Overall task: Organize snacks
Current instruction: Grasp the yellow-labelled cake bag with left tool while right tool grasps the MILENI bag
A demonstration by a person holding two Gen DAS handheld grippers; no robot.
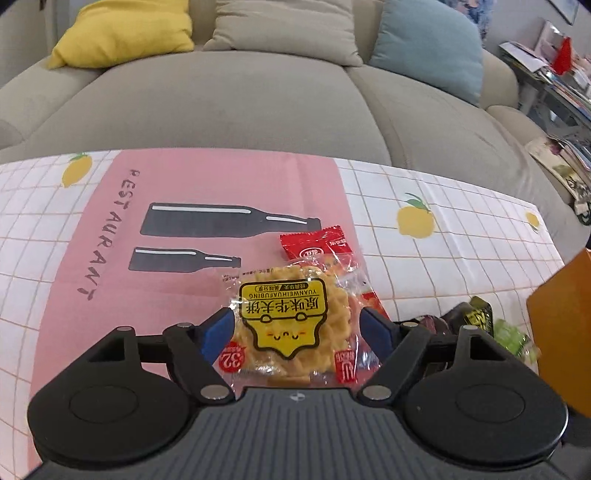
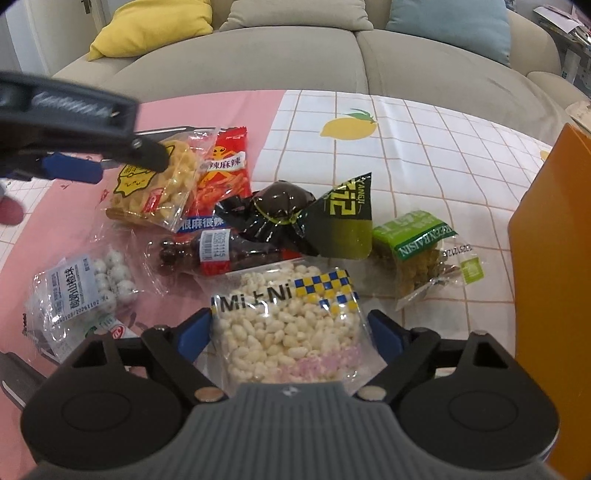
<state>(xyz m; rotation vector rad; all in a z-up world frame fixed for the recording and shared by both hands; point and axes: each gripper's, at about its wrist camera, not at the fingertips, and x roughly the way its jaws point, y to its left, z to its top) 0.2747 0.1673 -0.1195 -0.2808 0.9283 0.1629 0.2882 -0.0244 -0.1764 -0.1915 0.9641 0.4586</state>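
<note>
Blue-padded left gripper (image 1: 295, 325) spread — waffle pack (image 1: 284, 321) between; right gripper (image 2: 291, 328) spread — puffed-rice bag (image 2: 288, 325) between.

Grey sofa (image 1: 236, 107), yellow cushion (image 1: 122, 33), blue cushion (image 1: 428, 48), lemon-print tablecloth (image 2: 424, 147)

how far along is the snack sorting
Barely started. Done: nothing visibly sorted; the snacks lie in a loose pile beside the orange box. In hand: the left gripper straddles the waffle pack, the right gripper the puffed rice bag, jaws wide, neither lifted. Left: every pack.
</note>
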